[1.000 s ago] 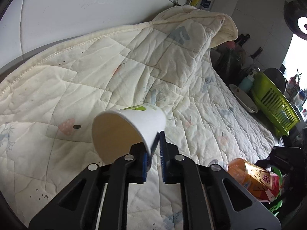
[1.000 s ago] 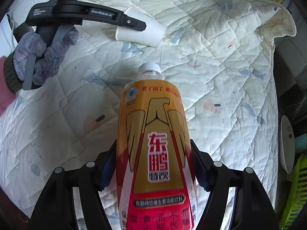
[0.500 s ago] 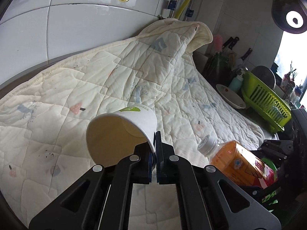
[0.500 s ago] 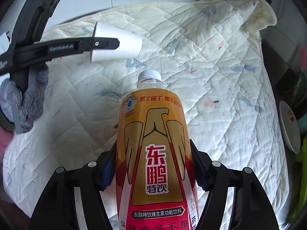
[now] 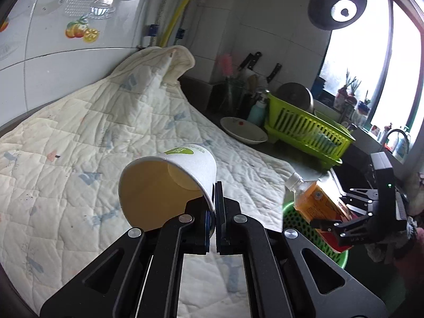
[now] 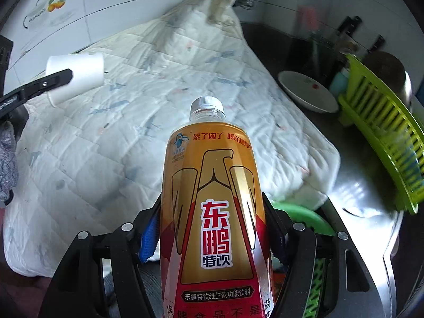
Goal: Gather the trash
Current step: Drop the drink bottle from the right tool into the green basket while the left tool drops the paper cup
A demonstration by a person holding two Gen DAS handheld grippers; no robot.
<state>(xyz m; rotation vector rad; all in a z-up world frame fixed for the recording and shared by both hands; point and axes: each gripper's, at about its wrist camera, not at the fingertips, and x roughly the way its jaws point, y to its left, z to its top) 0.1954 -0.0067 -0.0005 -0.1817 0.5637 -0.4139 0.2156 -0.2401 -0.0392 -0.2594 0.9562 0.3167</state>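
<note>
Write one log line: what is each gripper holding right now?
left gripper: shut on paper cup | right gripper: shut on bottle | green basket: under bottle

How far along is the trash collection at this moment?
Done: both items are lifted off the quilt. In hand: the left gripper pinches the paper cup by its rim; the right gripper clamps the drink bottle above the green basket. Left: neither item has been released into the basket yet.
</note>
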